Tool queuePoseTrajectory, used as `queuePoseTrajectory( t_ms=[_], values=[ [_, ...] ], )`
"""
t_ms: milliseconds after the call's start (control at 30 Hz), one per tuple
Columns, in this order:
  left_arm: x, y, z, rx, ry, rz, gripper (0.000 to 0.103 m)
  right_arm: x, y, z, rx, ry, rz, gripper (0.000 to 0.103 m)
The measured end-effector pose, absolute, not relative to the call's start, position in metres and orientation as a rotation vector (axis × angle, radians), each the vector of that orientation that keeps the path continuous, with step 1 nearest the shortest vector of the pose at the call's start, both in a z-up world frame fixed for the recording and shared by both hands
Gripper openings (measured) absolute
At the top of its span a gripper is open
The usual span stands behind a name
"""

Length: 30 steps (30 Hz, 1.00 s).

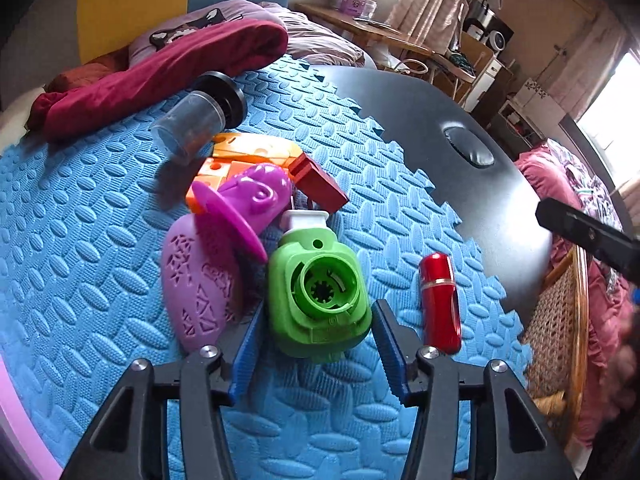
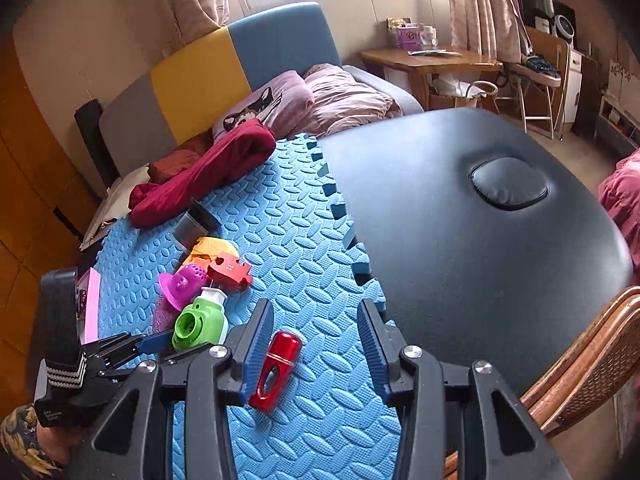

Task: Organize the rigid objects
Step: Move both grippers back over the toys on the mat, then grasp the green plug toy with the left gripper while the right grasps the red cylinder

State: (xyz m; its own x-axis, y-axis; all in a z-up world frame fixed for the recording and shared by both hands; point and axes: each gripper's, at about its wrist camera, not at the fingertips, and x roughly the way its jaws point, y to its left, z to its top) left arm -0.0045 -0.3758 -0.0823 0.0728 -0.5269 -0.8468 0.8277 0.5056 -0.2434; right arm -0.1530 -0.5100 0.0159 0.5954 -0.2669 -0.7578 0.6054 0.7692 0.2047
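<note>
A green plastic toy camera (image 1: 318, 294) lies on the blue foam mat (image 1: 80, 208), between the open jaws of my left gripper (image 1: 316, 320); the jaws do not touch it. A red cylinder (image 1: 440, 302) lies just to its right. In the right wrist view, the red cylinder (image 2: 276, 368) lies between the open jaws of my right gripper (image 2: 316, 320), close to the left pad. Purple toys (image 1: 224, 248), orange blocks (image 1: 240, 160), a red puzzle piece (image 1: 318, 184) and a clear jar with a black lid (image 1: 200, 120) sit behind the camera.
A dark red cloth (image 1: 152, 76) lies at the mat's far edge. A black padded table top (image 2: 480, 232) lies right of the mat. A wicker chair (image 2: 592, 352) stands at the right. A pink board (image 2: 90, 308) lies on the left.
</note>
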Motion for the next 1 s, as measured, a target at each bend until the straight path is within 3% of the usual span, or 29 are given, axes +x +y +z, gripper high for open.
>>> queuePoseTrajectory(
  t_ms=[400,433,500,533,667,767,867,1000],
  values=[
    [-0.032,-0.319,-0.080,0.390,1.082,-1.110,0.055,-0.142,-0.495,0.011,0.465,0.845,-0.515,0.044],
    [-0.032,-0.316,-0.080,0.389,1.083,-1.104,0.057,-0.141,-0.494,0.010,0.466,0.851,-0.515,0.044],
    [-0.032,-0.311,-0.079,0.387,1.073,-1.085,0.074,-0.140,-0.492,0.008,0.472,0.865,-0.512,0.044],
    [-0.031,-0.310,-0.077,0.383,1.056,-1.069,0.077,-0.140,-0.491,0.007,0.476,0.870,-0.512,0.044],
    [-0.021,-0.315,-0.071,0.311,1.083,-1.070,0.080,-0.140,-0.490,0.006,0.487,0.882,-0.519,0.044],
    [-0.023,-0.326,-0.073,0.346,1.075,-1.055,0.074,-0.140,-0.491,0.007,0.495,0.893,-0.529,0.044],
    [-0.027,-0.338,-0.085,0.400,1.102,-1.054,0.053,-0.138,-0.494,0.005,0.510,0.910,-0.541,0.044],
    [-0.033,-0.333,-0.086,0.410,1.049,-1.055,0.053,-0.133,-0.495,0.000,0.527,0.937,-0.539,0.044]
  ],
)
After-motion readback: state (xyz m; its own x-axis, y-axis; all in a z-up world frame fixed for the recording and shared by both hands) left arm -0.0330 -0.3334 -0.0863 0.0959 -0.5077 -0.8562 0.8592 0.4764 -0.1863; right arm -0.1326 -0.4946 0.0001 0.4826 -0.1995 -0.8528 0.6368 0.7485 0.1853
